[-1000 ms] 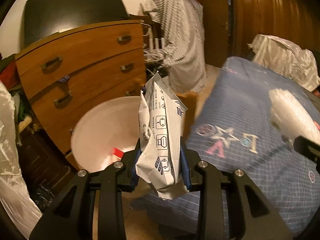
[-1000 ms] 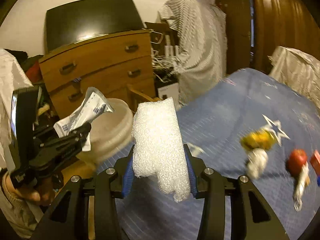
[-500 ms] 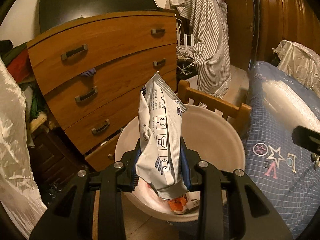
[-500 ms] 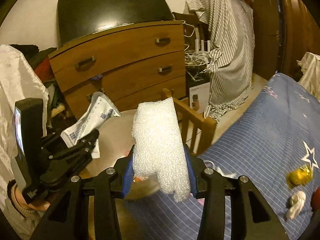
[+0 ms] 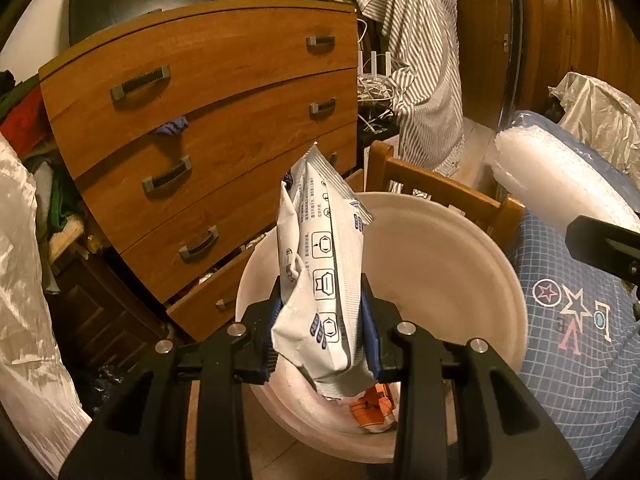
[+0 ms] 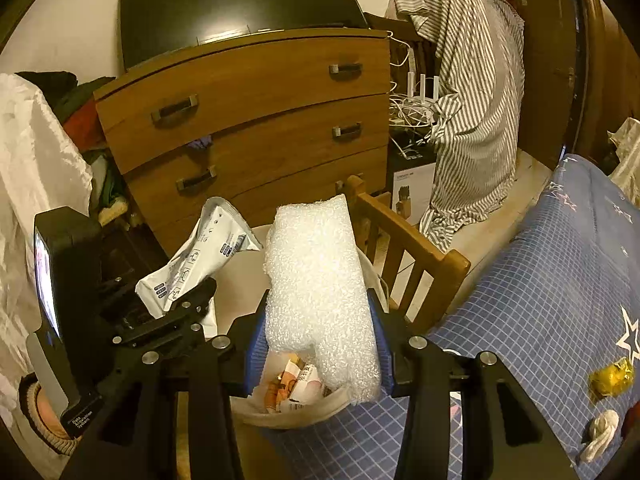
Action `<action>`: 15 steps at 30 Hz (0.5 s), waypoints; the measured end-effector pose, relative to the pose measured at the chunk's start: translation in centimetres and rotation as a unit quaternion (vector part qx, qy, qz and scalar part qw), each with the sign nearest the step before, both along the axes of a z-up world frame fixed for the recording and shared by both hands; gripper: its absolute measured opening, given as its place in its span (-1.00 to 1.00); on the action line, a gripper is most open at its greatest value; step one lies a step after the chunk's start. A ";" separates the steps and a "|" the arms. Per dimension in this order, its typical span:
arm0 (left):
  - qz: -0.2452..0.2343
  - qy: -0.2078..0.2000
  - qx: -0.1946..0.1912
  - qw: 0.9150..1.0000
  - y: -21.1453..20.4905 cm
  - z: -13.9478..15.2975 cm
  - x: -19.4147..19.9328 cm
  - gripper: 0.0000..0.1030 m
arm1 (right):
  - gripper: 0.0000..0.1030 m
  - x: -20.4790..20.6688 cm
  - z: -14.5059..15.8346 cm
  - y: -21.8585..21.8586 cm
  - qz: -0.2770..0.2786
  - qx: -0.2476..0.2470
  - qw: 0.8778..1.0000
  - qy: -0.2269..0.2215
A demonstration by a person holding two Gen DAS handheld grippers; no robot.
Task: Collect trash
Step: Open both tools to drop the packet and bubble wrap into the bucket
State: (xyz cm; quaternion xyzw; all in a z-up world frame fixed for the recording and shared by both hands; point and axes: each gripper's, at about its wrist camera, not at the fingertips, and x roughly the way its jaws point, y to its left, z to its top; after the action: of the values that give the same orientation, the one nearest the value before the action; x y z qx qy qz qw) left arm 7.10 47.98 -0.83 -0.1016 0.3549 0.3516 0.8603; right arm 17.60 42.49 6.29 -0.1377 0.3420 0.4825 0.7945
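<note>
While my left hand-held gripper (image 5: 320,336) is squeezing the white packet (image 5: 320,272) and my right hand-held gripper (image 6: 318,344) is squeezing the bubble wrap (image 6: 316,280), I am lining both up over the round bin (image 5: 460,280) so they drop inside.

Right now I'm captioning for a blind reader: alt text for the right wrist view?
The right gripper clamps a bubble wrap piece above a white bin holding wrappers. At left, the left gripper holds a white packet before a wooden dresser.

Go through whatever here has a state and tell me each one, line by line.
left gripper: shut on the white wrapper, above the basin
right gripper: shut on the bubble wrap
basin: holds some trash
dresser: second drawer ajar, cloth poking out
yellow wrapper: lying on the bed
</note>
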 end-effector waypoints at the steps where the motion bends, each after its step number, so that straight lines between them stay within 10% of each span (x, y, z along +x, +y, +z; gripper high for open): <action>1: 0.001 0.001 -0.002 1.000 0.1 -0.1 0.0 -0.37 | -0.12 0.0 -0.1 0.3 0.000 -0.001 1.000 -0.001; 15: 0.002 0.009 -0.031 0.999 1.9 -1.9 0.8 -0.09 | 0.09 1.2 -2.1 1.3 -0.009 -0.011 1.000 -0.001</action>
State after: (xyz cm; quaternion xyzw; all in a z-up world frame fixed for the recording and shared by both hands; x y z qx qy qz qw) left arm 7.93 49.84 -2.71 -0.1256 0.3737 0.3426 0.8528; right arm 18.77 43.74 4.20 -0.1437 0.3473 0.4717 0.7976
